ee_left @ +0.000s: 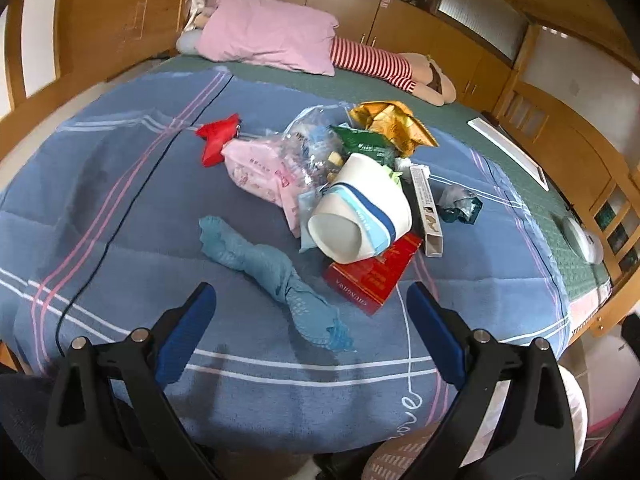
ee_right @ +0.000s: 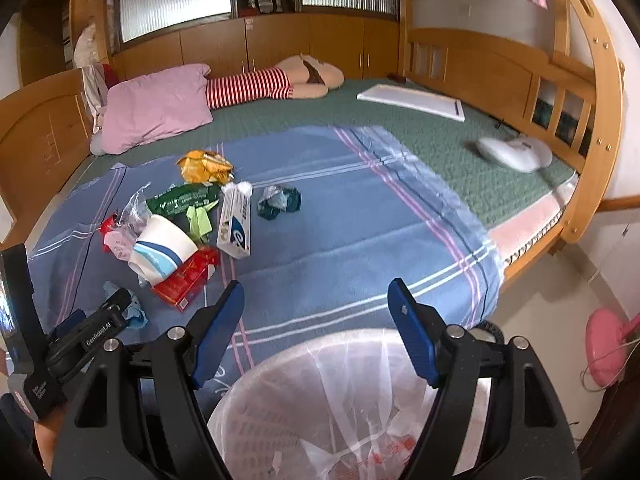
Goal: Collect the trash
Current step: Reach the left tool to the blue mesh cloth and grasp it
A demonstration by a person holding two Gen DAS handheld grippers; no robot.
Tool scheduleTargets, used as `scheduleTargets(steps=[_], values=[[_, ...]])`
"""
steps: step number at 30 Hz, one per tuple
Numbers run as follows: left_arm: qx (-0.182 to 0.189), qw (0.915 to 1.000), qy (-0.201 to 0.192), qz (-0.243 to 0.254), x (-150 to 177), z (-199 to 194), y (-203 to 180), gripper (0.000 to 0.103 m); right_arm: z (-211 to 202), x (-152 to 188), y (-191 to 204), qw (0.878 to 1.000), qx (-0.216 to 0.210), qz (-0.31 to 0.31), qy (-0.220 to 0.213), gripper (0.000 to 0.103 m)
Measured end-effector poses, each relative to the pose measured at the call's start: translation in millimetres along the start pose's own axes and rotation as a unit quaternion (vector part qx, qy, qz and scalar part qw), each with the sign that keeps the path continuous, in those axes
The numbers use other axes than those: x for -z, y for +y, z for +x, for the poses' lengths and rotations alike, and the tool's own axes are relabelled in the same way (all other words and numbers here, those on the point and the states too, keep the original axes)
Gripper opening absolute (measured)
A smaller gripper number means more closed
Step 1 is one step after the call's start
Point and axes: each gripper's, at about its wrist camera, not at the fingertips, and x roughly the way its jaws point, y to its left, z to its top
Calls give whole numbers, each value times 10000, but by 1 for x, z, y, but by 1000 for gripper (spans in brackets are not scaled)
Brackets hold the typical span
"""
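Observation:
A heap of trash lies on the blue blanket [ee_left: 160,216]: a white paper cup with blue stripes [ee_left: 360,216] [ee_right: 164,248] on its side over a red box [ee_left: 372,276] [ee_right: 186,280], a long toothpaste box [ee_left: 428,208] [ee_right: 236,224], a gold wrapper [ee_left: 392,124], a green packet [ee_right: 180,200], a pink packet [ee_left: 260,172] and a crumpled dark wrapper [ee_right: 280,202]. A teal cloth [ee_left: 272,272] lies nearest my left gripper [ee_left: 312,304], which hovers open above the blanket. My right gripper [ee_right: 316,290] stands open and empty over a bin lined with a white bag [ee_right: 328,400].
A pink pillow [ee_left: 272,32] and a striped plush doll [ee_right: 256,86] lie at the head of the bed. A white board [ee_right: 412,100] and a white round device [ee_right: 516,152] rest on the green mattress. A black cable [ee_left: 120,216] crosses the blanket. A pink stand [ee_right: 604,352] sits on the floor.

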Motion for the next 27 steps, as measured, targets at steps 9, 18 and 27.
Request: scheduleTargets(steps=[9, 18, 27], values=[[-124, 9998, 127, 104, 3, 6, -2, 96, 6, 0, -2, 9996, -221, -44, 170, 75], [-63, 9980, 493, -380, -76, 19, 50, 95, 29, -19, 10, 9980, -462, -87, 411, 81], [206, 9944, 1006, 232, -53, 62, 14, 95, 45, -15, 12, 9959, -584, -91, 679, 82]])
